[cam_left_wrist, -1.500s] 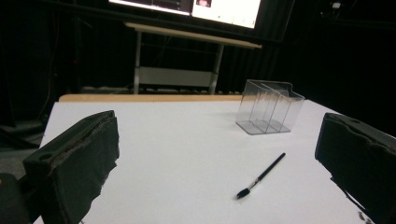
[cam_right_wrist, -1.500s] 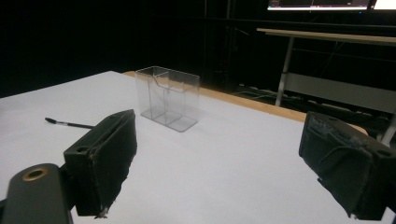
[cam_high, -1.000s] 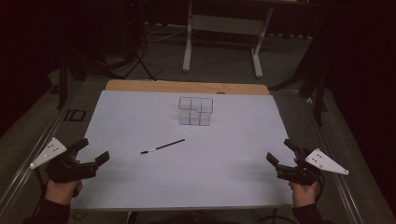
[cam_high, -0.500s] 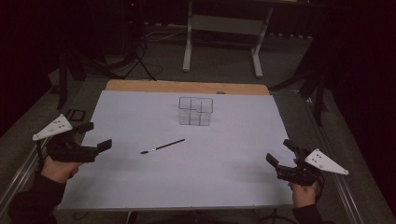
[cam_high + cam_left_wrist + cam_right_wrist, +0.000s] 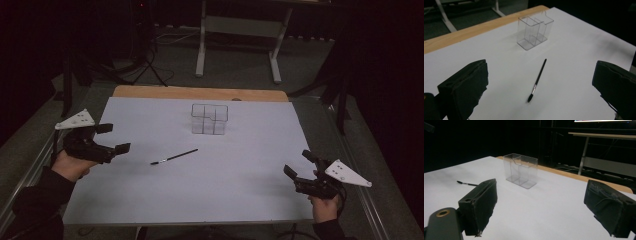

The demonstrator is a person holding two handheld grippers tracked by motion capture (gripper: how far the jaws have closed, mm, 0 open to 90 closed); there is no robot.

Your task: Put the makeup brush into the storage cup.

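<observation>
i have the left gripper (image 5: 112,137) up over the left edge of the white sheet (image 5: 250,190), jaws spread wide with nothing between them. in the high view it points right, toward the brush (image 5: 174,156). my left hand (image 5: 70,165) wraps the handle from below, sleeve running off the near left corner. in the left gripper view i look along the two black jaws, and the brush (image 5: 537,80) lies between them on the sheet, well apart from both, with its dark tip toward me and its handle pointing away toward the clear holder (image 5: 534,28).

the brush lies flat a little left of the middle of the sheet, slanted, its tip to the near left and its handle end to the far right. the holder (image 5: 209,118) stands upright beyond it, toward the far edge of the sheet, apart from the brush. it has clear dividers inside and i see nothing in it.

the right gripper (image 5: 298,166) sits at the near right edge of the sheet, also wide open and holding nothing, pointing left and away from me. in the right gripper view the holder (image 5: 520,170) stands ahead between the jaws, and the brush (image 5: 467,184) shows far off just above the left jaw. the wooden table (image 5: 200,93) shows as a strip beyond the far edge of the sheet.
</observation>
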